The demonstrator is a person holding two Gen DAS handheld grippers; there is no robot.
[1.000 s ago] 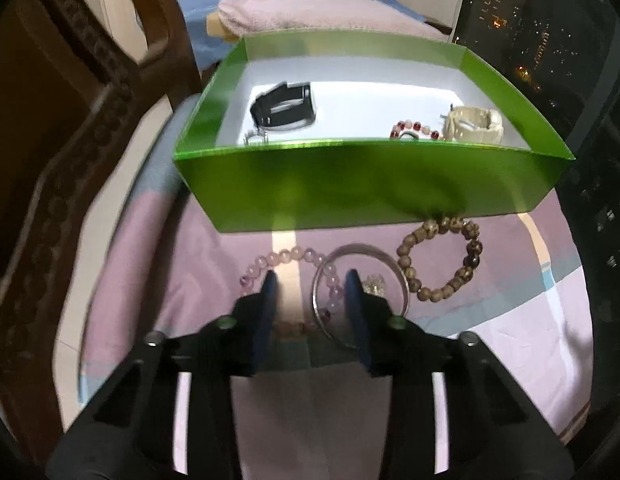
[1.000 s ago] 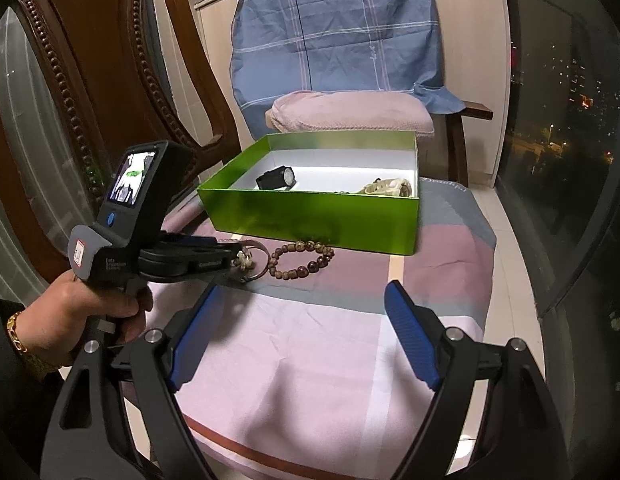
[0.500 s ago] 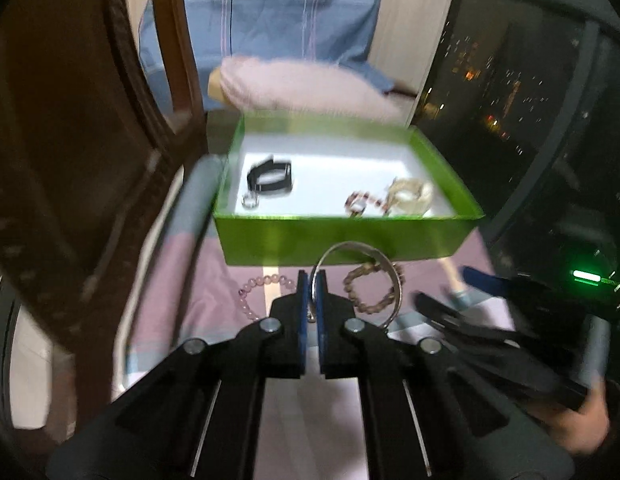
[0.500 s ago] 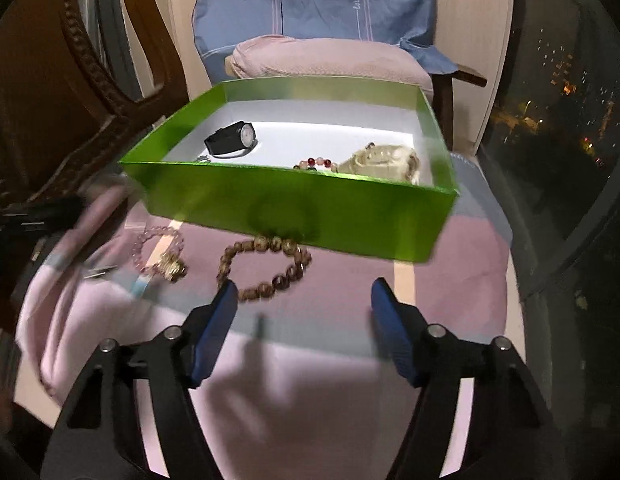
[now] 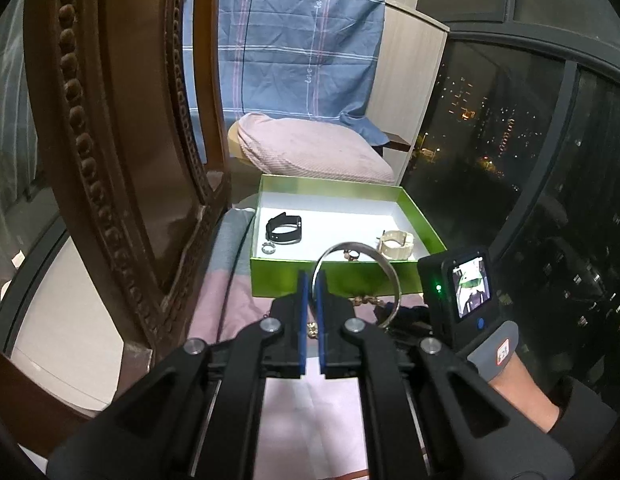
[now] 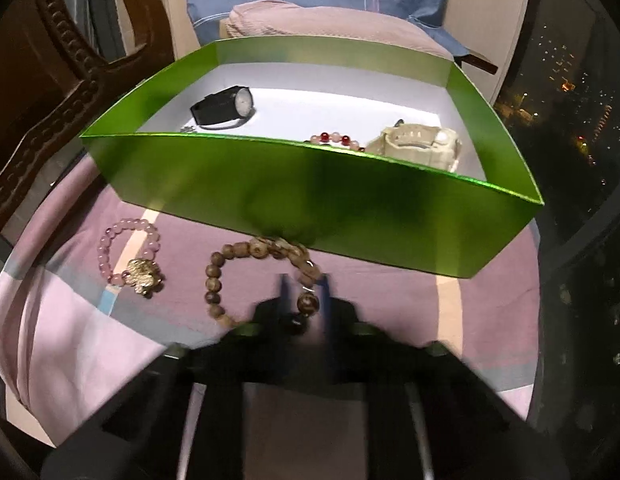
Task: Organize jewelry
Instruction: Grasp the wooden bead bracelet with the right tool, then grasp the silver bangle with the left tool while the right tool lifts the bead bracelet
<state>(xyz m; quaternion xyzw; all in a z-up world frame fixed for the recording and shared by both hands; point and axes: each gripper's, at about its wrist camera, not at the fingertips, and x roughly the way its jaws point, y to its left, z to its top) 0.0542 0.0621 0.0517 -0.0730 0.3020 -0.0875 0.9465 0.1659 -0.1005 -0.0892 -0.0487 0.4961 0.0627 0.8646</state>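
Silver bangle (image 5: 355, 276) pinched in left gripper (image 5: 312, 322) — right gripper (image 6: 304, 300) straddles wooden bracelet (image 6: 230, 276).

watches (image 6: 224, 110) in box (image 6: 310, 196), bracelets (image 6: 130, 256) before it

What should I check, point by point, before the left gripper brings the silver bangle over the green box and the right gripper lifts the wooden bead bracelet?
1. Left gripper shut on the silver bangle: ok, its rim sits between the pads.
2. Bangle lifted off the cloth: ok.
3. Free floor in the green box between the black watch and the beige watch: ok.
4. Right gripper around the wooden bead bracelet: ok, beads lie between the fingers.
5. Right grip firm: cannot tell, the view is blurred.
6. Pink bead bracelet apart from the wooden one: ok.
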